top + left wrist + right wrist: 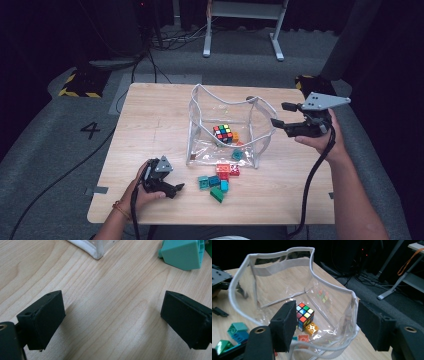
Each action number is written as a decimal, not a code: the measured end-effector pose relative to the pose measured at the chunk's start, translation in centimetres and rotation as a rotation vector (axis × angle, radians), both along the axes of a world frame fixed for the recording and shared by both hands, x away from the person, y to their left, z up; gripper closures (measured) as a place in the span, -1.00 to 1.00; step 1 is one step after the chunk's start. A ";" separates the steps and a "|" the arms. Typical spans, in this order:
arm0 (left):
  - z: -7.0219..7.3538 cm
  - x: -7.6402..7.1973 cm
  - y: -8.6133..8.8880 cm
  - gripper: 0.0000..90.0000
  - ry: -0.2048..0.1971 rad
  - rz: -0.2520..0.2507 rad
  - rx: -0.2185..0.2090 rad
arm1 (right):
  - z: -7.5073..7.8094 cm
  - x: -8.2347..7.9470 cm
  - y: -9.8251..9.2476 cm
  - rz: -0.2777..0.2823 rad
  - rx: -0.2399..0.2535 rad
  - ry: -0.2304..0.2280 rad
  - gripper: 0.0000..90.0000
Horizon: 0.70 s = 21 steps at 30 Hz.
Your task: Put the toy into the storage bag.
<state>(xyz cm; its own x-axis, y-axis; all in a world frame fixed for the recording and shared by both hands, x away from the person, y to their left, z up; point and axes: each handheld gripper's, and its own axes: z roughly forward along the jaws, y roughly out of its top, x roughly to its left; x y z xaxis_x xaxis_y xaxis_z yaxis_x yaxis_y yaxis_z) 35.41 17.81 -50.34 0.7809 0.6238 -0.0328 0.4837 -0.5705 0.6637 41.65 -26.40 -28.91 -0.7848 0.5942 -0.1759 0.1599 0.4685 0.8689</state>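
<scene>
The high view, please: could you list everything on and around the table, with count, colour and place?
Table: one, light wood, centre.
Clear bag: one, transparent with white trim, standing open mid-table.
Puzzle cube: one, multicoloured, inside the bag.
Orange brick: one, inside the bag beside the cube.
Loose bricks: several, teal, red, blue and green, on the table in front of the bag.
White frame: one, on the floor beyond the table.
Left gripper: black, open, near the front edge.
Right gripper: black, open, at the bag's right rim.
</scene>
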 end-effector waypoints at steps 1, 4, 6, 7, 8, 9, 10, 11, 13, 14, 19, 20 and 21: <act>0.0 0.0 0.0 -0.88 0.000 0.000 0.000 | 0.0 0.0 0.0 0.000 0.000 0.000 -0.26; 0.0 0.0 0.0 -0.88 0.000 0.001 -0.001 | -0.6 -1.5 -1.0 -0.008 0.007 -0.022 -0.27; 0.0 0.0 0.0 -0.88 0.000 0.000 0.000 | -1.1 -2.2 -1.4 -0.019 0.006 -0.030 -0.27; 0.0 0.0 0.0 -0.88 0.000 0.000 0.000 | -1.3 -2.5 -1.6 -0.021 0.003 -0.037 -0.27; 0.0 0.0 0.0 -0.88 0.000 0.001 -0.001 | -1.7 -2.8 -1.9 -0.019 0.009 -0.033 -0.26; 0.0 0.0 0.0 -0.88 0.000 0.001 -0.001 | -1.7 -2.8 -1.9 -0.019 0.009 -0.033 -0.26; 0.0 0.0 0.0 -0.88 0.000 0.000 0.000 | -2.3 -3.3 -2.2 -0.031 0.005 -0.032 -0.26; 0.0 0.0 0.0 -0.88 0.000 0.000 0.000 | -2.3 -3.3 -2.2 -0.031 0.005 -0.032 -0.26; 0.0 0.0 0.0 -0.88 0.000 0.000 -0.001 | -2.9 -3.6 -2.6 -0.025 -0.008 -0.024 -0.26; 0.0 0.0 0.0 -0.88 0.001 0.000 -0.001 | -3.6 -3.9 -2.9 -0.029 -0.015 -0.019 -0.26; 0.0 0.0 0.0 -0.88 0.000 0.000 -0.001 | -4.9 -4.4 -3.4 -0.040 -0.019 -0.004 -0.25; 0.0 0.0 0.0 -0.88 0.000 0.000 0.000 | -5.6 -4.6 -3.7 -0.037 -0.008 0.013 -0.25; 0.0 0.0 0.0 -0.88 0.000 0.000 0.000 | -5.6 -4.6 -3.7 -0.037 -0.008 0.013 -0.25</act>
